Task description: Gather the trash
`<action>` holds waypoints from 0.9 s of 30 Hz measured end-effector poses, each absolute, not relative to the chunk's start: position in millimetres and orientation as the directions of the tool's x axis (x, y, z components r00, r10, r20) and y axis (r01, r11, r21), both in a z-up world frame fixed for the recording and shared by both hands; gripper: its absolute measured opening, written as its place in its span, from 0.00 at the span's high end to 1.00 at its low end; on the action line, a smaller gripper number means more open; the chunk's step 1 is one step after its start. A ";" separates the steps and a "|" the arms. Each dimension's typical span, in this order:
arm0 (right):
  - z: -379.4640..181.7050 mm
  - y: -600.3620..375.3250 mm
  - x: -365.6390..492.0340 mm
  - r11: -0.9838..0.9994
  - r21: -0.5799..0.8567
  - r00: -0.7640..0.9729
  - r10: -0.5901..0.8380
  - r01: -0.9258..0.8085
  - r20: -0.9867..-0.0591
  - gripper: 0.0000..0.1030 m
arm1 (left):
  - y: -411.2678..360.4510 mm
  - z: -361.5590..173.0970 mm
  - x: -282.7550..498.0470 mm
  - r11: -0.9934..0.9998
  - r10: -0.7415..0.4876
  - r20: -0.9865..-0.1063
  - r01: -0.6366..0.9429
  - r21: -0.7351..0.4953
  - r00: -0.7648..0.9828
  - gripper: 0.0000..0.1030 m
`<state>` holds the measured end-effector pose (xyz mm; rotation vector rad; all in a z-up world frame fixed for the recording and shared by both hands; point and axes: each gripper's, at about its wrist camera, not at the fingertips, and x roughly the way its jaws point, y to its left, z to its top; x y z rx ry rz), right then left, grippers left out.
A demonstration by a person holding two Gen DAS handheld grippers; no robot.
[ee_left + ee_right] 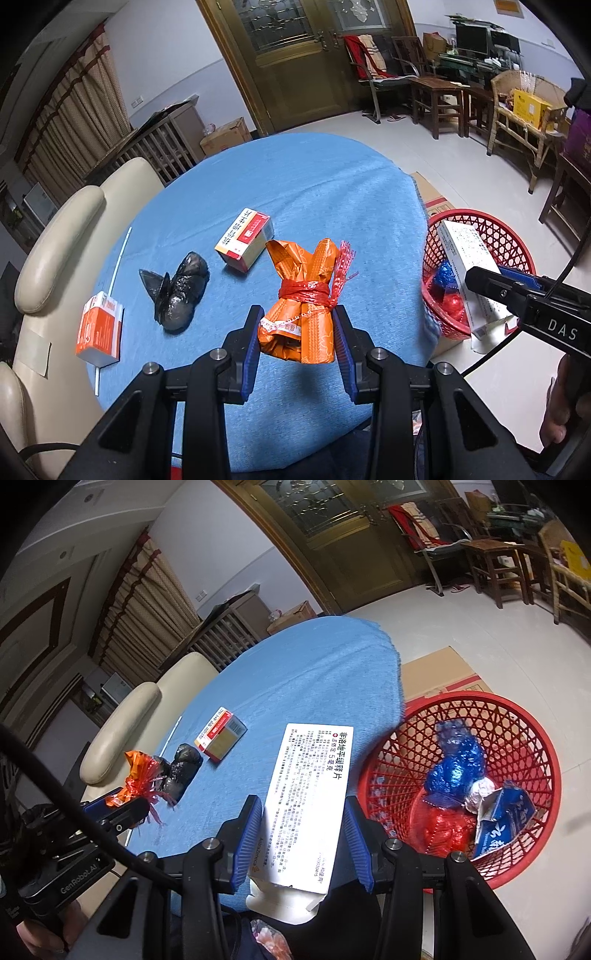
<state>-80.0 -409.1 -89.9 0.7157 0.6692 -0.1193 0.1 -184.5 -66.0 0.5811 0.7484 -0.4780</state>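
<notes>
Left gripper (pixel 299 325): clamped on orange wrapper bundle (pixel 303 302), crumpled, tied with red string, lifted above blue tablecloth (pixel 314 184) for carrying. Right gripper (pixel 303 834): clamped on white medicine box (pixel 312 801), flap open, just left of red basket (pixel 517 720), likely bound there. Remaining: black bag (pixel 181 291), two cartons.

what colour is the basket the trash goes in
Red, an open lattice weave. The basket shows best in the right wrist view, beside the blue-covered table.
</notes>
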 end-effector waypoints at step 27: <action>-107.4 -460.8 -122.4 0.652 0.623 0.790 0.060 0.432 -0.610 0.53 | -255.1 -73.6 -26.3 0.602 -0.252 -0.744 0.702 0.380 0.619 0.62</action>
